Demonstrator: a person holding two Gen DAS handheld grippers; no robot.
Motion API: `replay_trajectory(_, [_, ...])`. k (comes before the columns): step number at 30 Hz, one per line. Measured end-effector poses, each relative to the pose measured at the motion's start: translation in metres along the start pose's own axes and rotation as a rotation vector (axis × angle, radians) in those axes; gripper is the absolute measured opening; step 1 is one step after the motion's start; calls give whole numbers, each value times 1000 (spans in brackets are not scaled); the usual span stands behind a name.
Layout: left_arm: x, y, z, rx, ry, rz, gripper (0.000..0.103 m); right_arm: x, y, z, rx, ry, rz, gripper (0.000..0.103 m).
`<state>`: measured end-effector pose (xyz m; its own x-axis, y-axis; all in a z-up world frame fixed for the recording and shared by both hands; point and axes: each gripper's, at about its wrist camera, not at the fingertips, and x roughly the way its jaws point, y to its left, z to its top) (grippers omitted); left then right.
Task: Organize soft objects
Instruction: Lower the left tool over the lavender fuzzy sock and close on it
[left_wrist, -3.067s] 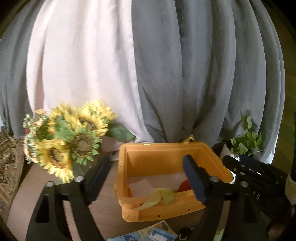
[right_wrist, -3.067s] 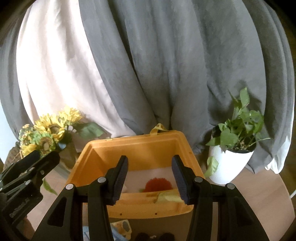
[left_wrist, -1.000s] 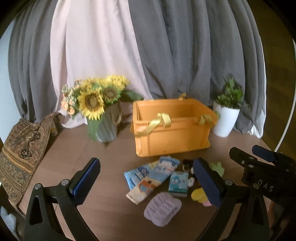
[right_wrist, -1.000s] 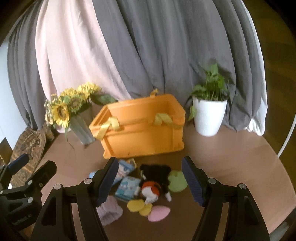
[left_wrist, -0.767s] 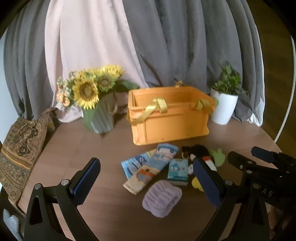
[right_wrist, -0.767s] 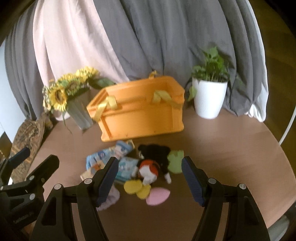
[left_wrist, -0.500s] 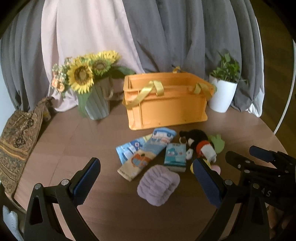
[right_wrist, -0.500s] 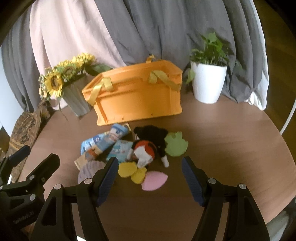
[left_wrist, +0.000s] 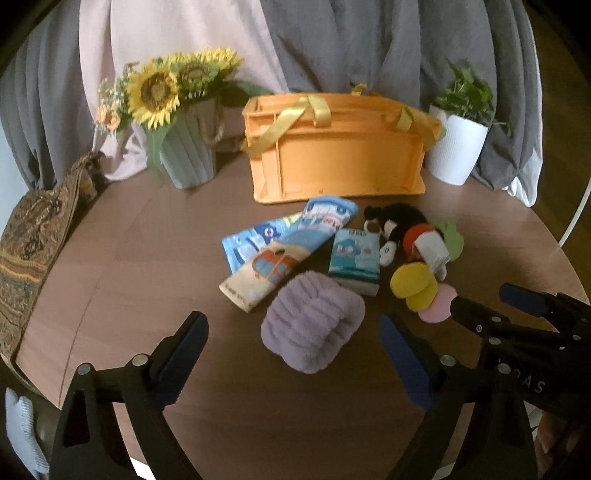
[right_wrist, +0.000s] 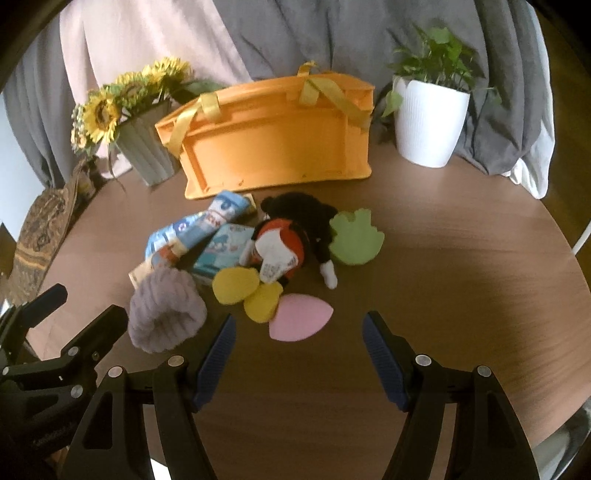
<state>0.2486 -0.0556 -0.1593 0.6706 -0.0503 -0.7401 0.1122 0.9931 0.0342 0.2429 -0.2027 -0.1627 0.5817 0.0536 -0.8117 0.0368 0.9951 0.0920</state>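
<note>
Left tool (left_wrist: 295, 345) around lilac roll (left_wrist: 312, 320); beside it from the right.

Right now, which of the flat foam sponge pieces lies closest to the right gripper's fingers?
The pink leaf-shaped sponge, just ahead of the open right gripper; the two yellow sponges and the green sponge lie farther back.

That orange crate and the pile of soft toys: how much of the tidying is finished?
Nothing shows as done: what is inside the orange crate cannot be seen. In hand: nothing; the left tongs are closing, empty, near the purple cloth, and the right tongs hang open. Left on the table: cloth, plush mouse, pouches, foam shapes.
</note>
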Motion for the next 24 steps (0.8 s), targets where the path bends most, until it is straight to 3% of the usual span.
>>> replay_trajectory(10, [26, 2, -16, -62, 90, 14, 77, 31, -4, -7, -47, 62, 25, 71])
replay_trajectory(24, [44, -3, -23, -100, 145, 15, 52, 52, -8, -4, -88, 88, 34, 71])
